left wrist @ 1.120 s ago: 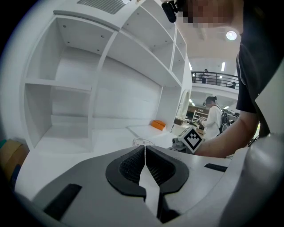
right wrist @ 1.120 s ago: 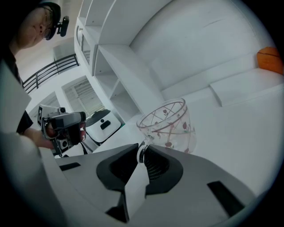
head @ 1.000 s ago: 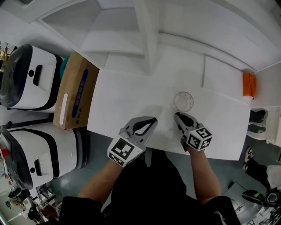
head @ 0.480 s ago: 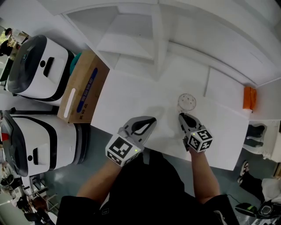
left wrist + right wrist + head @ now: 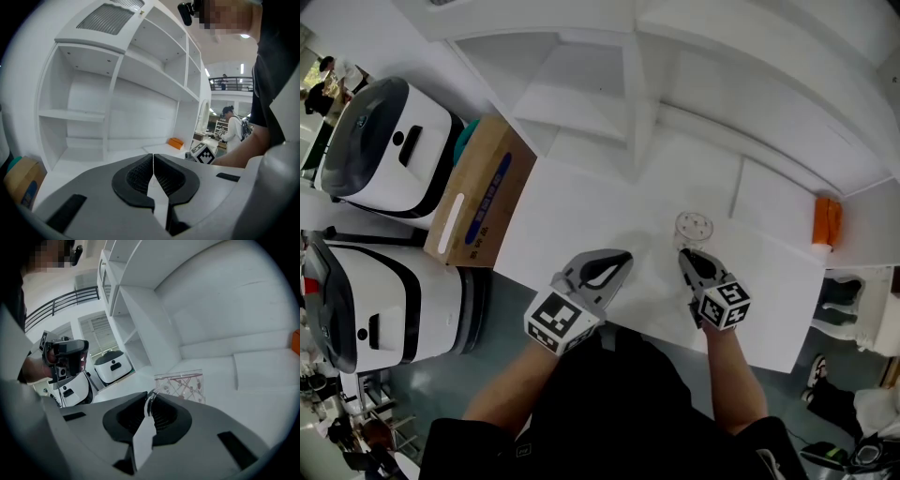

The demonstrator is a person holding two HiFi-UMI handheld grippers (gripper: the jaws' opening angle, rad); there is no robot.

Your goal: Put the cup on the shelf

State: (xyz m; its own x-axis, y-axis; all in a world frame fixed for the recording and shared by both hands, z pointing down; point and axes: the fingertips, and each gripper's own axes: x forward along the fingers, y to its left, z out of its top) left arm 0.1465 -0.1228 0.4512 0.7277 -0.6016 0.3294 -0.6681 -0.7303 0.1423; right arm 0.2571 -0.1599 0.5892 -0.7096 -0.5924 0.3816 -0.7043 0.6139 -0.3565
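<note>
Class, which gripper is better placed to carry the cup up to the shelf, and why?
Right. The right gripper has just been closing, its jaws on the rim of the cup; the left gripper is shut, empty, apart from the cup.

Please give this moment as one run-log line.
right gripper: jaws just closing, shut on cup rim | left gripper: shut, empty | shelf: no cup yet

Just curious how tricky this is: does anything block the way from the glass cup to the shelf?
Nothing visible does. The jaws of the right hand-held gripper have just been closing on the wall of the cup. Between cup and shelf lies only bare white table; the orange thing sits well off to the right.
</note>
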